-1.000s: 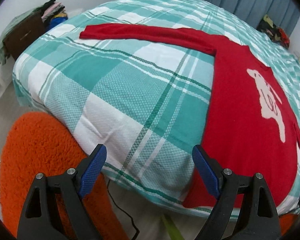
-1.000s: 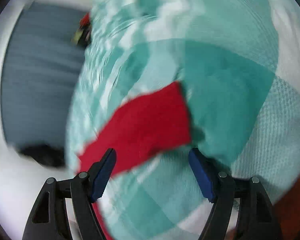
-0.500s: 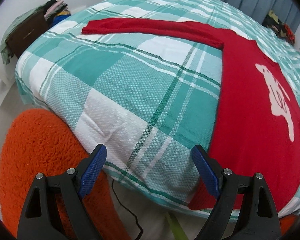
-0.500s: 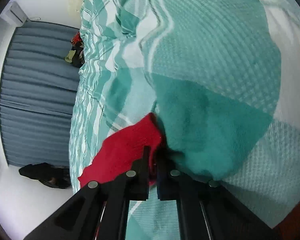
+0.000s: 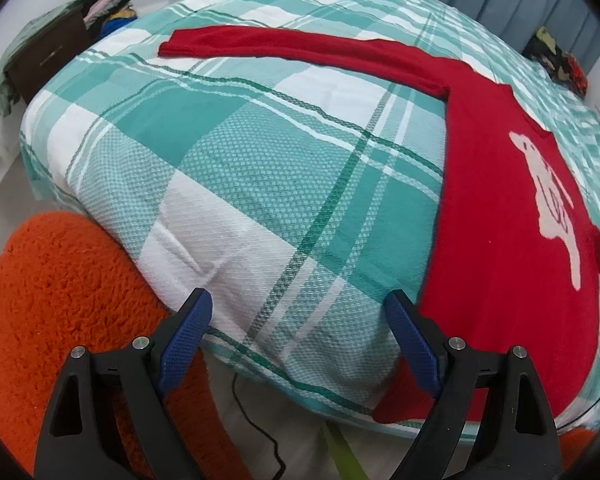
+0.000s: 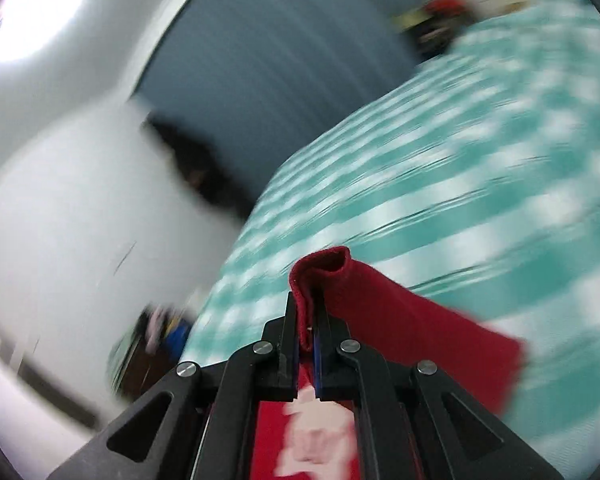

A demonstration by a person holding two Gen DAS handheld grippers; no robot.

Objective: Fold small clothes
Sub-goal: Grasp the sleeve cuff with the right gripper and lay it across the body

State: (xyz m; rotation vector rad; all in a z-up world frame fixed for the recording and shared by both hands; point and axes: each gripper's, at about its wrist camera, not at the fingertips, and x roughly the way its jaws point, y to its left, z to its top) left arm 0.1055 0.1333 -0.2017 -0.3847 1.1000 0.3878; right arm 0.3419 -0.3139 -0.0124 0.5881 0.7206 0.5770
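Flanking sweater (image 5: 500, 240): orange cushion (image 5: 60, 320), probably.

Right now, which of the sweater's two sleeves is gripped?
The right gripper is shut on one sleeve, cuff lifted off the bed. The other sleeve lies flat, stretched out, untouched; the left gripper is open.
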